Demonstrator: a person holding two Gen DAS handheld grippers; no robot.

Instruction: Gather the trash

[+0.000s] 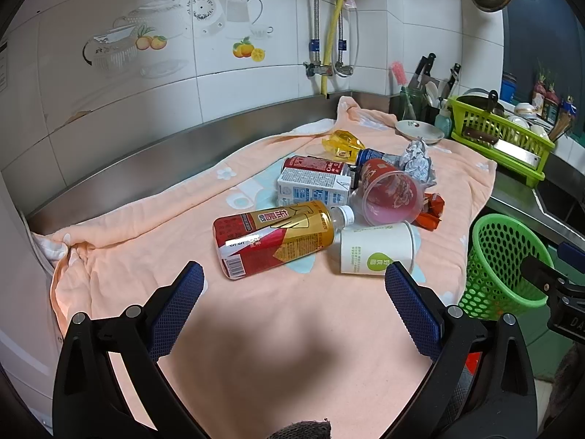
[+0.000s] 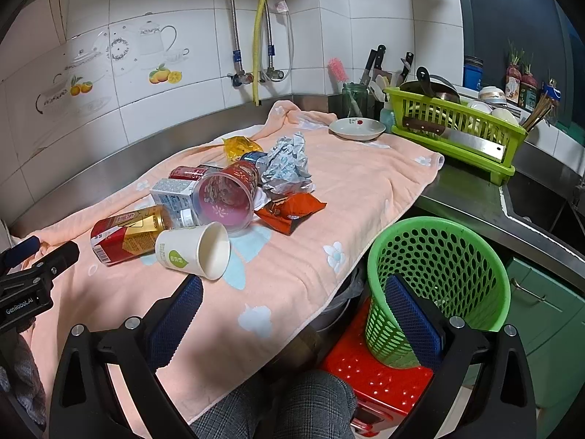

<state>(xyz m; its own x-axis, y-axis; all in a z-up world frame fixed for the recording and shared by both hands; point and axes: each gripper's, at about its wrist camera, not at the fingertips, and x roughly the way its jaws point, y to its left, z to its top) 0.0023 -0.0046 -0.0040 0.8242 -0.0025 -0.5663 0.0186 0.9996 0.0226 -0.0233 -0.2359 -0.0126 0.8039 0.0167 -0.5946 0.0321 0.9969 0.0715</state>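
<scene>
Tiled kitchen counter, peach towel [image 1: 256, 329], trash pile mid-towel.
One bottle [image 1: 274, 236], two cups, one carton [image 1: 310, 186], one green basket [image 2: 438, 278] off towel's right edge; left gripper [image 1: 294, 285] and right gripper [image 2: 292, 303] both wide open, empty.

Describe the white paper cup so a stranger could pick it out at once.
On the peach towel, find the trash pile. At its near edge, beside the red-and-gold bottle, lies the white paper cup on its side. It alone is plain white with a green leaf logo.
</scene>
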